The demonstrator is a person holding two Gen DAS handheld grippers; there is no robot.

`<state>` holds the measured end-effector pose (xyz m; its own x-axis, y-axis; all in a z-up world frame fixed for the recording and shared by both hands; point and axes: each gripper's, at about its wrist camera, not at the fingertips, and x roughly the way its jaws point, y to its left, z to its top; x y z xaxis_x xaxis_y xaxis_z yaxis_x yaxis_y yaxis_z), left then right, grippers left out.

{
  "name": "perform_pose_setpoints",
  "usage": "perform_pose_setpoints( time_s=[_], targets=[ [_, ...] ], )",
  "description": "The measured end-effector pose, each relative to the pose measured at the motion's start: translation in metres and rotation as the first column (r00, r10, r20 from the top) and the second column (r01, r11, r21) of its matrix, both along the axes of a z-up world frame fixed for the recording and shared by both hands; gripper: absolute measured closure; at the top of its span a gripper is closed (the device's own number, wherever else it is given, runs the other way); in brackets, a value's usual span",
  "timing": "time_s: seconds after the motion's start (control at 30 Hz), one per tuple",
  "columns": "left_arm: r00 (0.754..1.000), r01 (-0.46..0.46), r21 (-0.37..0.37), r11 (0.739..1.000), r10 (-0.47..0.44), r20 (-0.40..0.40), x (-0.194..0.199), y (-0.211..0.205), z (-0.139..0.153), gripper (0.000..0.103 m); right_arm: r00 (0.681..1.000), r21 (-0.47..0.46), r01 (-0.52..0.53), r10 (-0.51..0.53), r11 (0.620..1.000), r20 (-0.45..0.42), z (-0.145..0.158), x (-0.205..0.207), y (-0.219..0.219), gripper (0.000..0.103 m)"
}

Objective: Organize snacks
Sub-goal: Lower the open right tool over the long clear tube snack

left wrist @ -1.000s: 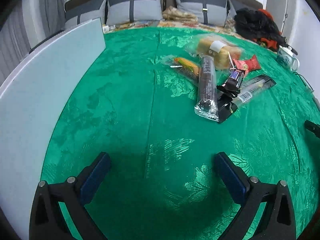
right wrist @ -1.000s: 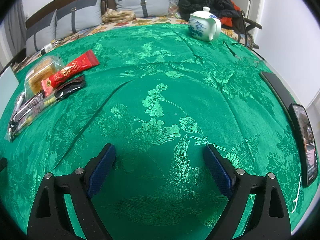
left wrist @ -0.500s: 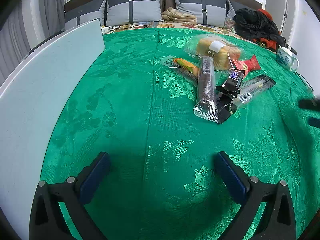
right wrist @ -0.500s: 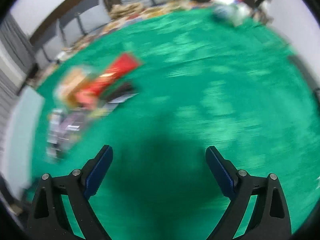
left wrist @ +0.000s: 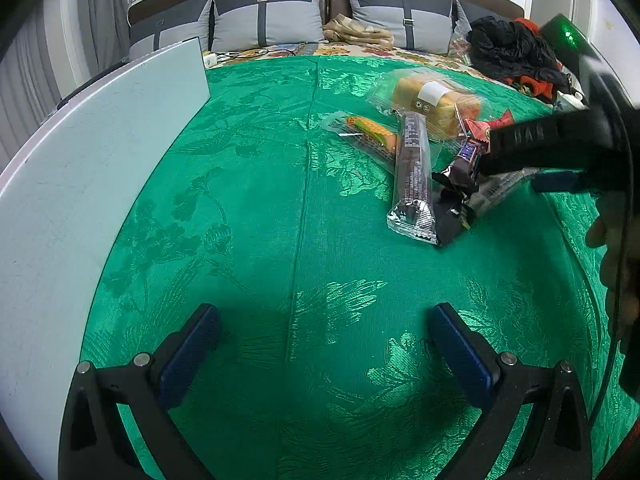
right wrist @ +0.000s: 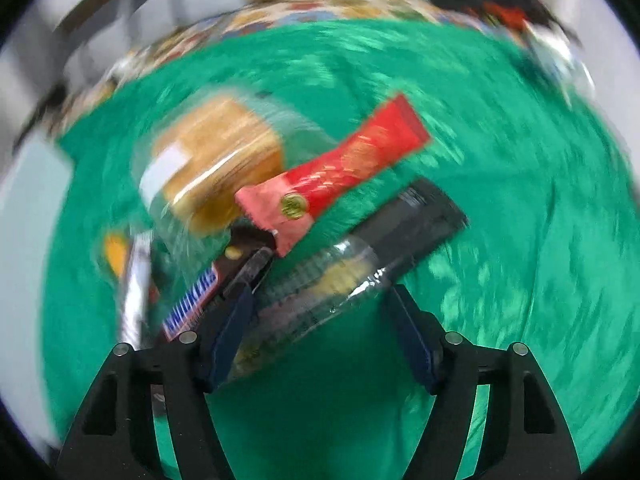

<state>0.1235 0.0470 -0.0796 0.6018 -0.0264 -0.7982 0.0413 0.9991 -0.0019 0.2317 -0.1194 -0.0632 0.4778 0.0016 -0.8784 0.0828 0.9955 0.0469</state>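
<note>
We are looking at a home, likely a living room. A sofa (left wrist: 320, 20) with grey cushions (left wrist: 264, 16) is running along the back wall, a folded blanket (left wrist: 356, 32) is lying on it, and dark and red clothes (left wrist: 516, 52) are piling up at its right end. Grey curtains (left wrist: 100, 20) are hanging on the left. A green floral tablecloth (left wrist: 248, 208) is covering the table, with packaged snacks (left wrist: 416, 160) lying on it, like any household spread.
</note>
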Motion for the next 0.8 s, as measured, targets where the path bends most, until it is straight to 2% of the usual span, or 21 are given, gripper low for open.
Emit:
perform_pose_setpoints(
  time_s=[0.03,0.1,0.2,0.3,0.4,0.47,0.53,0.6,0.7,0.8],
  targets=[
    [1.0,0.0,0.0,1.0,0.0,0.0,0.0,0.0,0.0,0.0,0.998,-0.019,-0.055,0.056,0.998,0.008,-0.001,-0.002,0.001,0.032],
    [1.0,0.0,0.0,1.0,0.0,0.0,0.0,0.0,0.0,0.0,0.995,-0.011,-0.097,0.097,0.995,0.005,0.001,-0.006,-0.005,0.035],
    [1.0,0.0,0.0,1.0,0.0,0.0,0.0,0.0,0.0,0.0,0.989,0.002,-0.148,0.148,0.989,-0.015,0.003,-0.014,-0.017,0.048],
    [1.0,0.0,0.0,1.0,0.0,0.0,0.0,0.0,0.0,0.0,0.978,-0.036,-0.206,0.205,0.978,-0.031,0.004,-0.026,-0.039,0.048],
    [1.0,0.0,0.0,1.0,0.0,0.0,0.0,0.0,0.0,0.0,0.982,-0.058,-0.19,0.188,0.98,-0.033,0.003,-0.04,-0.075,0.048],
    [1.0,0.001,0.0,1.0,-0.001,0.0,0.0,0.0,0.0,0.0,0.987,-0.058,-0.157,0.156,0.986,-0.028,0.004,-0.049,-0.102,0.047],
    [1.0,0.001,0.0,1.0,-0.001,0.0,0.0,0.0,0.0,0.0,0.989,-0.042,-0.147,0.147,0.988,-0.006,0.009,-0.058,-0.118,0.037],
    [1.0,0.001,0.0,1.0,-0.001,0.0,0.0,0.0,0.0,0.0,0.989,-0.037,-0.14,0.141,0.99,0.036,0.014,-0.073,-0.127,0.035],
    [1.0,0.001,0.0,1.0,-0.001,0.0,0.0,0.0,0.0,0.0,0.981,0.001,-0.152,0.151,0.988,0.124,0.02,-0.097,-0.129,0.027],
    [1.0,0.001,0.0,1.0,-0.001,0.0,0.0,0.0,0.0,0.0,0.977,0.028,-0.175,0.17,0.984,0.13,0.012,-0.108,-0.118,0.027]
  ],
)
